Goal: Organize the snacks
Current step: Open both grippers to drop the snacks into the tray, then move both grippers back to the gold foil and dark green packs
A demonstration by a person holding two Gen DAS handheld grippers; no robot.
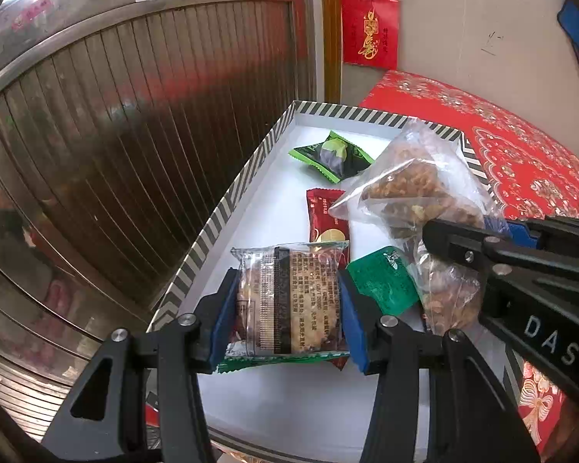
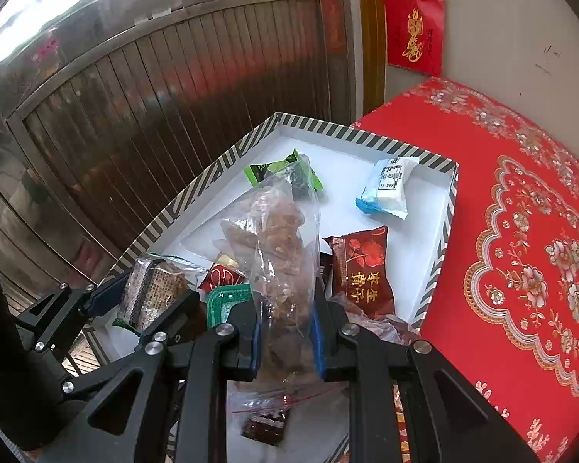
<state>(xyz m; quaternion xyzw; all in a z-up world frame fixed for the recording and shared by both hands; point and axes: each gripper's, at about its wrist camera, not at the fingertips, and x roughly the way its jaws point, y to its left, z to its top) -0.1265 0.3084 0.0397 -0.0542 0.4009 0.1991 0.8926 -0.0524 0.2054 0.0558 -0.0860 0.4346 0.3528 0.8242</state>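
Two grippers: both clamped on snacks
Left gripper (image 1: 287, 305): grips clear-wrapped cake (image 1: 289, 301)
Right gripper (image 2: 285, 332): grips clear bag of brittle (image 2: 281, 254)
Striped box (image 2: 197, 189): beneath both

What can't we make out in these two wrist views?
- Left wrist view: most of the red snack packet, covered by the clear-wrapped biscuit pack and the clear plastic bag of brown nut brittle.
- Right wrist view: green-rimmed packet label, hidden behind the left gripper finger.
- Right wrist view: dark packet at the bottom, print too small.
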